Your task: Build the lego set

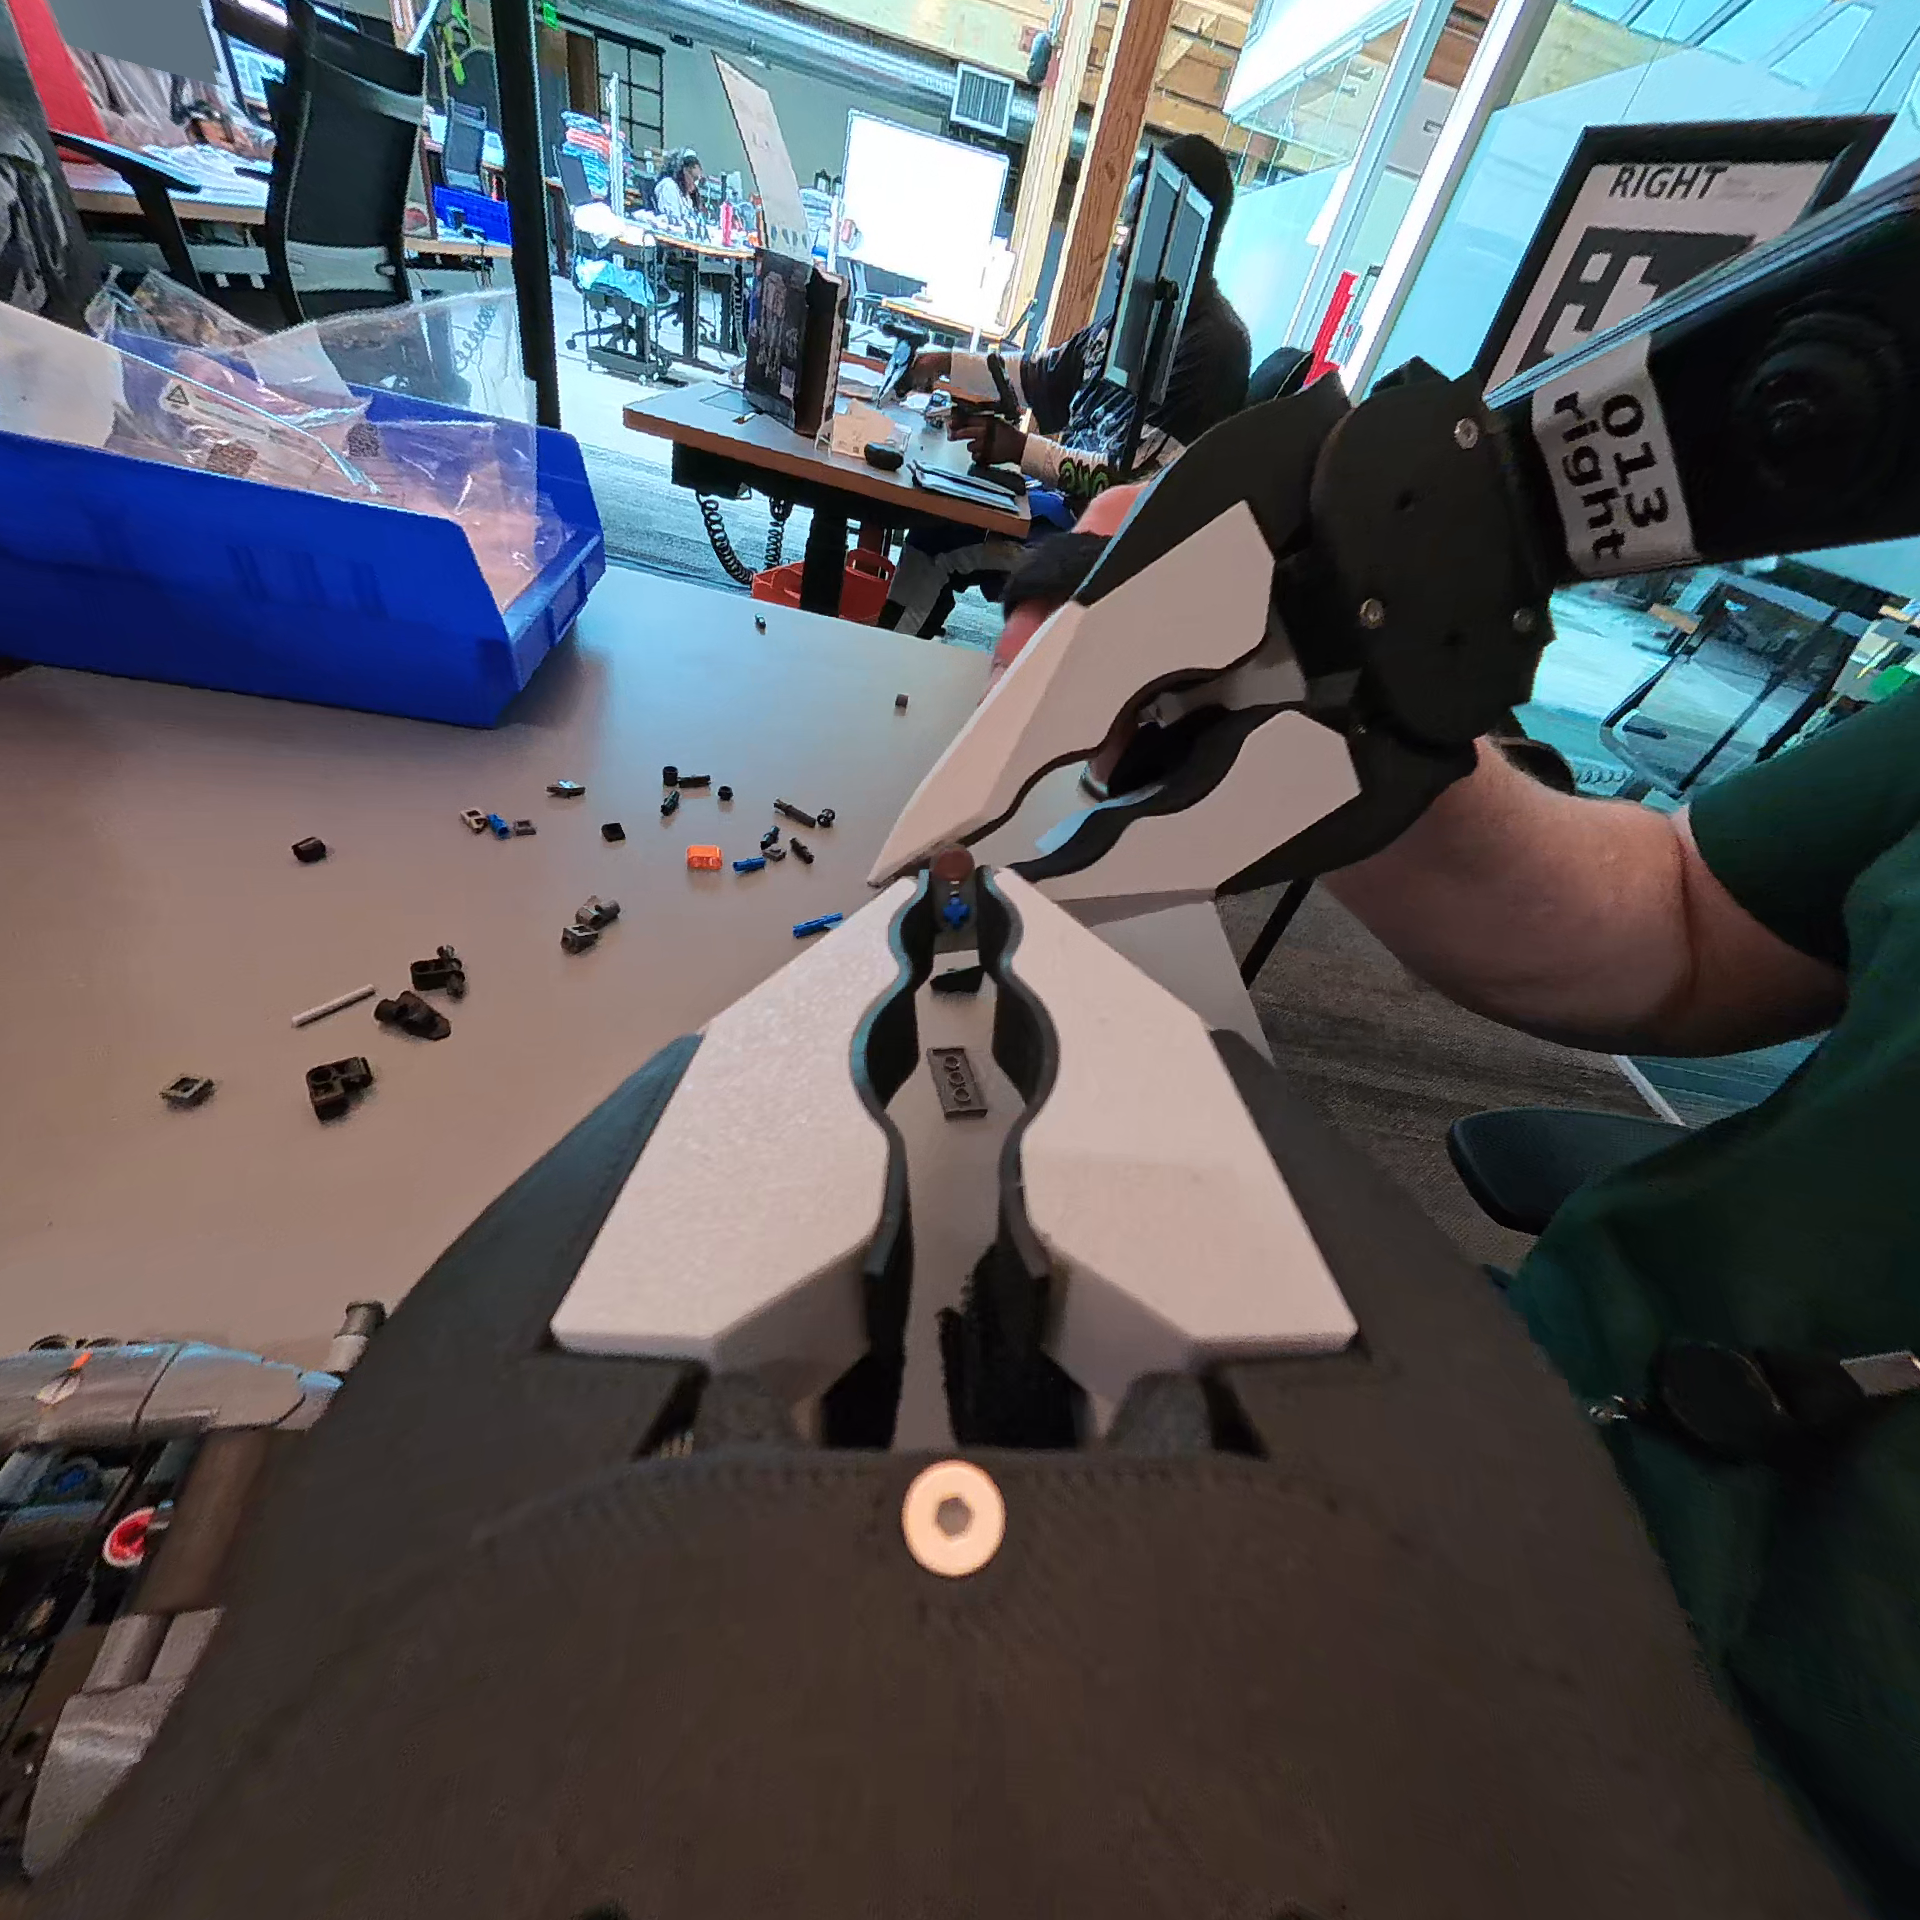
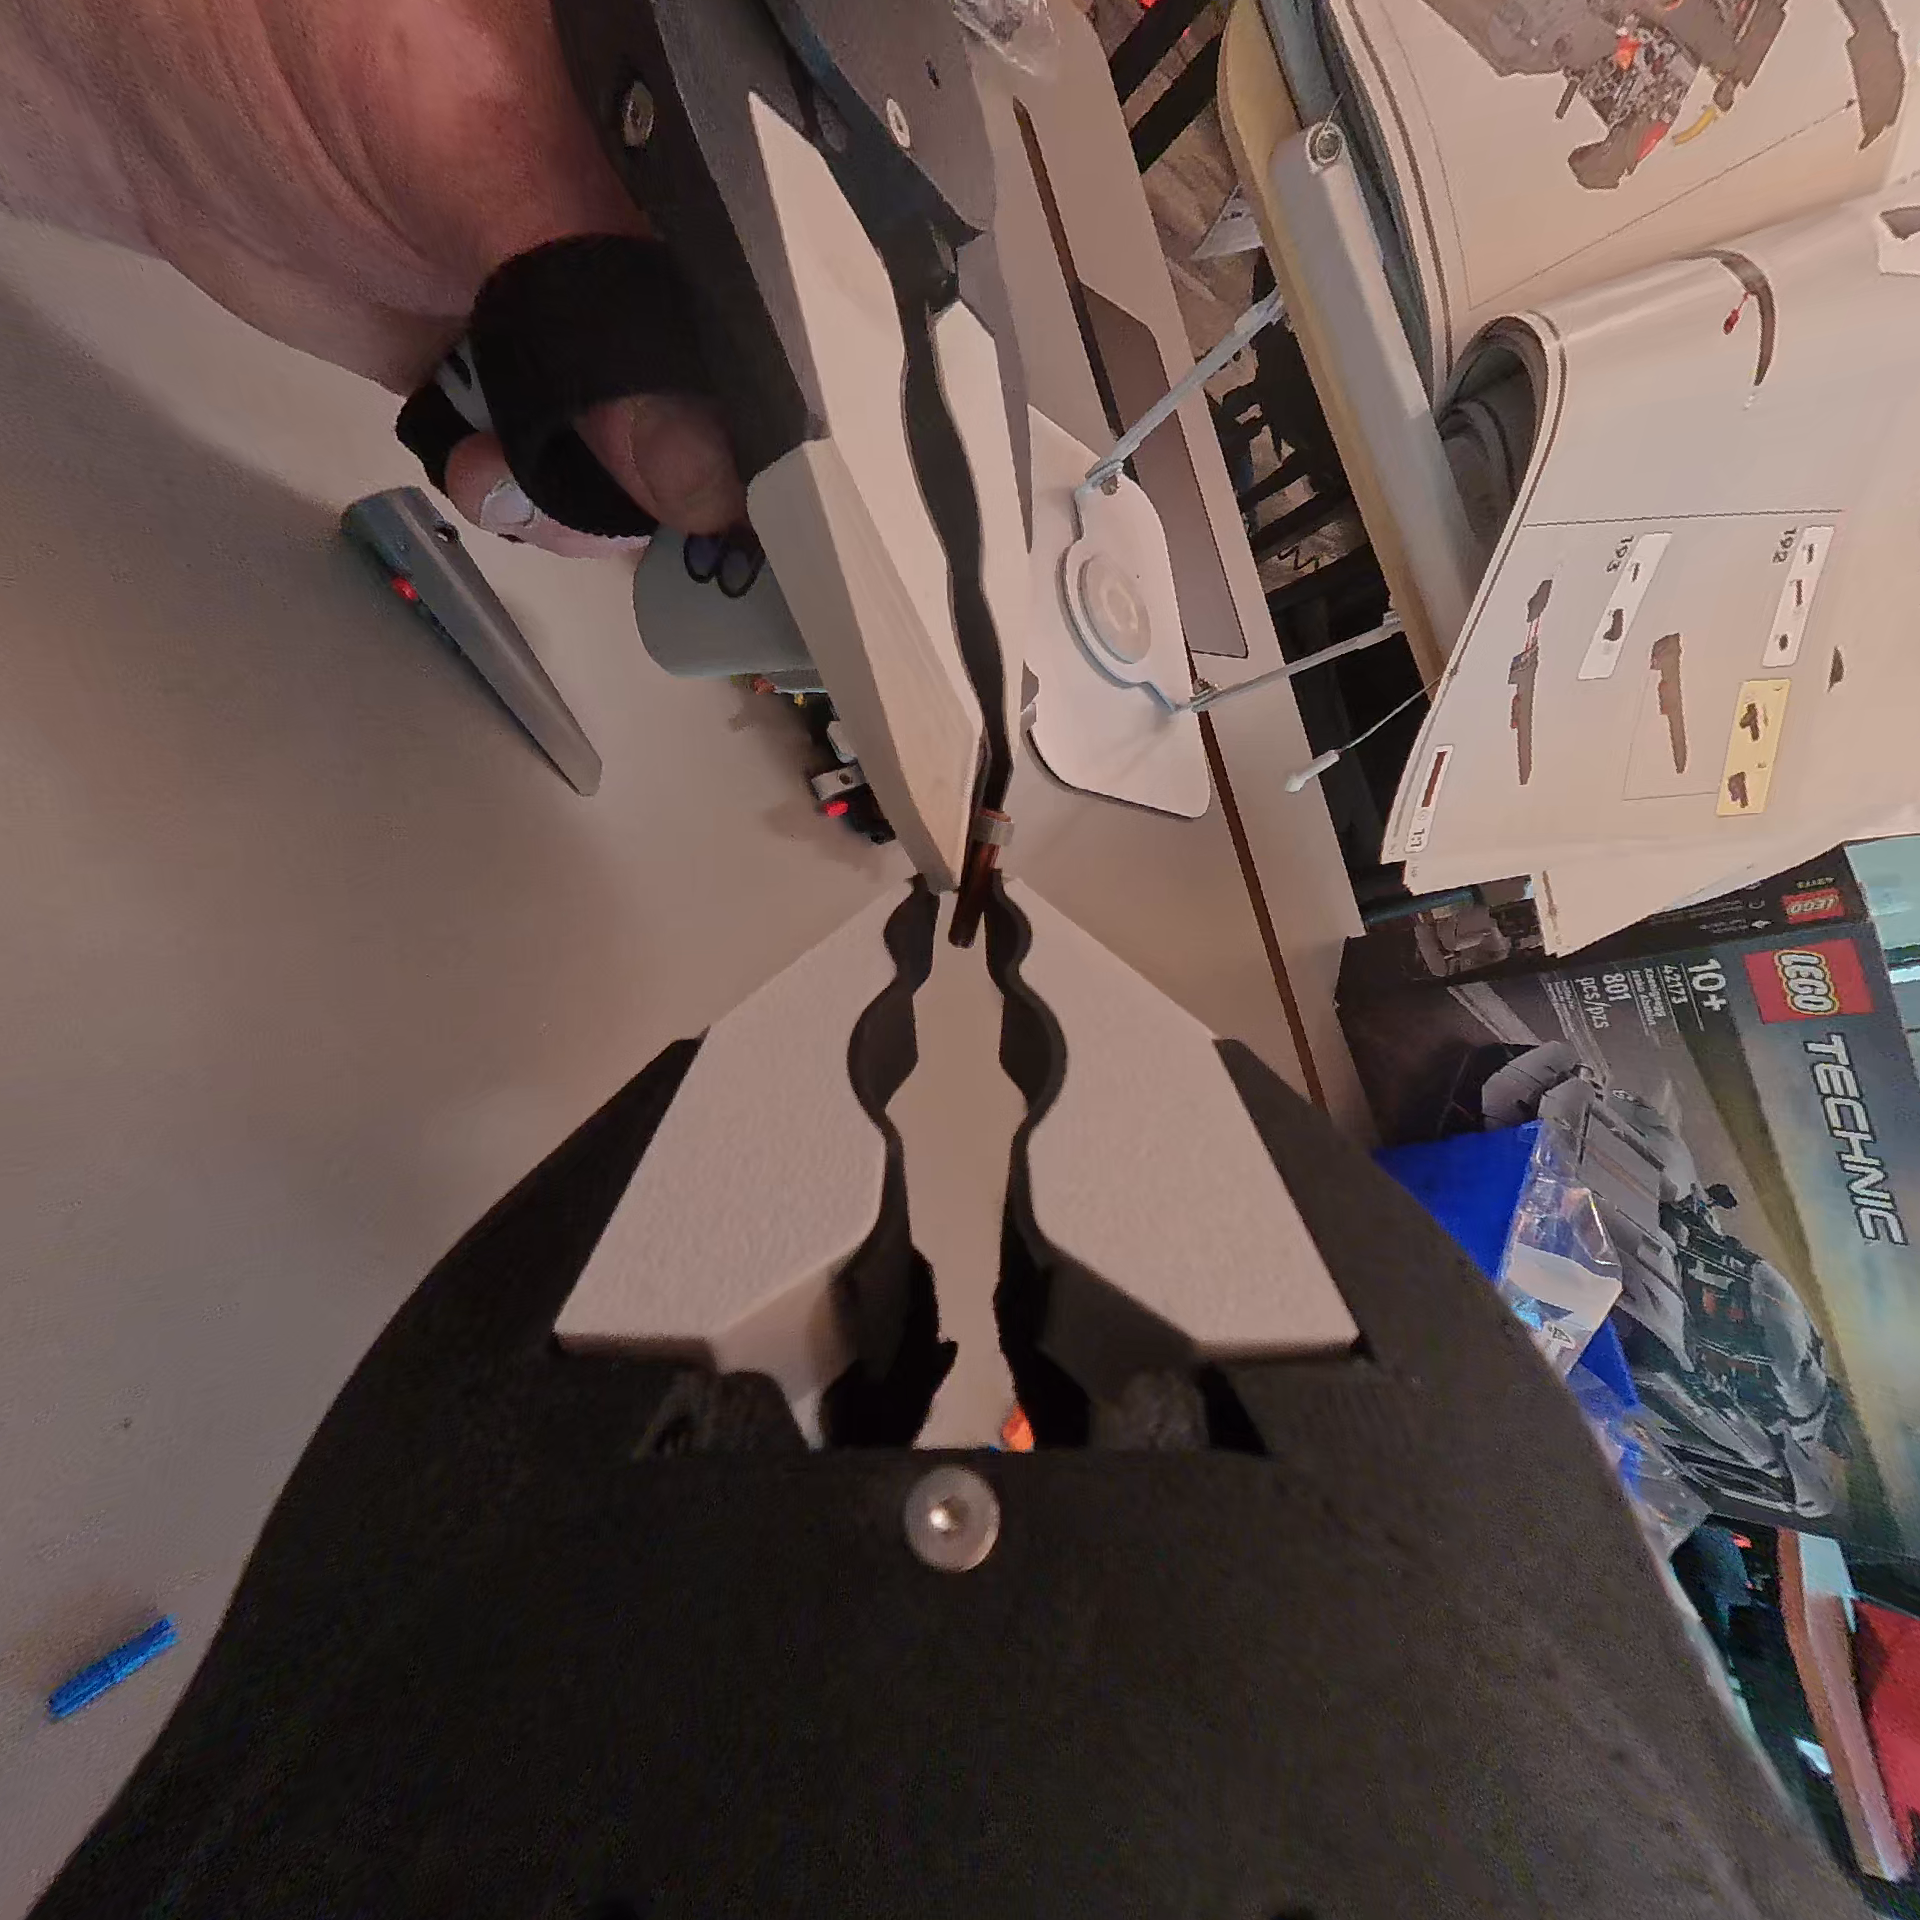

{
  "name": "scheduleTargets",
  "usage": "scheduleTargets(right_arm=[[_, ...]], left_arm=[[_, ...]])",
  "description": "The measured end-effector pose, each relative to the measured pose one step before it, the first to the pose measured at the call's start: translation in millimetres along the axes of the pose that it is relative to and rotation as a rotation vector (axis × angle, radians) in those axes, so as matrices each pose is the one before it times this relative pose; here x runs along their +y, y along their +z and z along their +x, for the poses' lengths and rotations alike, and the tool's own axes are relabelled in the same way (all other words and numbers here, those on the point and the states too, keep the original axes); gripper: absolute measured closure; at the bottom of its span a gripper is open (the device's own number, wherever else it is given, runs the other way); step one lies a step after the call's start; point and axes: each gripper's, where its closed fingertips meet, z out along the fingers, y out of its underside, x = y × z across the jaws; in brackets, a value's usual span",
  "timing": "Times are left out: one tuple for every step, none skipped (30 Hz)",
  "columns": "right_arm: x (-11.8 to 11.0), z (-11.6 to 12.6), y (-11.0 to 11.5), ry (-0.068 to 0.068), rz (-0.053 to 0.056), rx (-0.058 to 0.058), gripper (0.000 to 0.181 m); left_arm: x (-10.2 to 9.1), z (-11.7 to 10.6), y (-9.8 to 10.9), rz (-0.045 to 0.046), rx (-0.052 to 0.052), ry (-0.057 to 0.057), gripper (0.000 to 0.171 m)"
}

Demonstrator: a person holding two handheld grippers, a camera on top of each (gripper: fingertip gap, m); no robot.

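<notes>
Left gripper [image 1: 953, 902] clamped on a small grey piece with blue pin [image 1: 952, 914]. Right gripper [image 2: 961, 906] clamped on a brown rod [image 2: 975, 894], tips meeting above the table [image 1: 312, 1195].

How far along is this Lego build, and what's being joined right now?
Done: a partly built grey model sits at the table's near-left edge. In hand: the left hand-held gripper pinches a small piece with a blue pin, while the right hand-held gripper holds a brown axle against it. Left: many loose parts remain scattered.

Matt grainy plastic gripper shells [image 1: 758, 1143]; glossy blue plastic bin [image 1: 312, 582]; crinkled clear bag [image 1: 332, 405], probably plastic film.
</notes>
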Motion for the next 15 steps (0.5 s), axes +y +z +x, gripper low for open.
scheduleTargets(right_arm=[[-1.07, 0.43, -0.61, 0.0088, 0.0029, -0.0004, 0.174], [-0.70, 0.48, -0.53, 0.0087, 0.0006, 0.0016, 0.174], [-0.58, 0.25, -0.58, 0.0076, -0.0003, 0.0016, 0.174], [-0.47, 0.15, -0.60, 0.0057, 0.0006, 0.0009, 0.175], [-0.56, 0.05, -0.82, 0.0069, 0.0039, 0.0009, 0.175], [-0.67, 0.26, -0.89, 0.0129, 0.0068, -0.0007, 0.175], [-0.73, 0.02, -1.13, 0.0161, 0.0082, -0.0036, 0.175], [-0.68, -0.03, -1.13, 0.0130, 0.0088, -0.0031, 0.175], [-0.48, 0.01, -0.91, 0.0088, 0.0072, -0.0010, 0.175], [-0.17, -0.20, -0.66, 0.0071, 0.0034, -0.0012, 0.176], [0.06, -0.17, -0.35, 0.0059, 0.0013, -0.0012, 0.175], [0.01, -0.07, -0.40, 0.0042, 0.0025, -0.0004, 0.175], [-0.45, 0.08, -0.48, 0.0043, 0.0046, -0.0003, 0.176], [-0.43, 0.14, -0.29, 0.0053, 0.0050, -0.0010, 0.176], [-0.20, 0.04, -0.23, 0.0053, 0.0041, -0.0020, 0.176]], left_arm=[[-1.03, 0.48, -0.33, 0.00600, 0.0036, -0.0041, 0.166], [-0.95, 0.48, -0.30, 0.00460, 0.0034, -0.0038, 0.166], [-0.63, 0.50, -0.06, 0.00271, 0.0039, -0.0033, 0.166], [-0.51, 0.65, 0.00, 0.00264, 0.0047, -0.0031, 0.166], [-0.86, 0.83, 0.04, 0.00514, 0.0041, -0.0019, 0.166], [-0.93, 0.92, 0.01, 0.00514, 0.0041, -0.0009, 0.166], [-0.81, 1.14, 0.09, 0.00393, 0.0043, 0.0002, 0.166], [-0.68, 0.99, 0.22, 0.00366, 0.0035, 0.0008, 0.166], [-0.39, 0.72, 0.22, 0.00129, 0.0022, 0.0004, 0.166], [-0.01, 0.41, 0.23, -0.00103, 0.0009, 0.0005, 0.166], [-0.03, 0.38, 0.23, -0.00003, 0.0007, 0.0008, 0.166], [-0.33, 0.36, 0.10, 0.00253, 0.0021, -0.0002, 0.166], [-0.46, 0.49, -0.06, 0.00391, 0.0036, -0.0019, 0.166], [-0.40, 0.30, -0.03, 0.00389, 0.0031, -0.0024, 0.166], [-0.32, 0.06, -0.01, 0.00317, 0.0022, -0.0016, 0.166]])
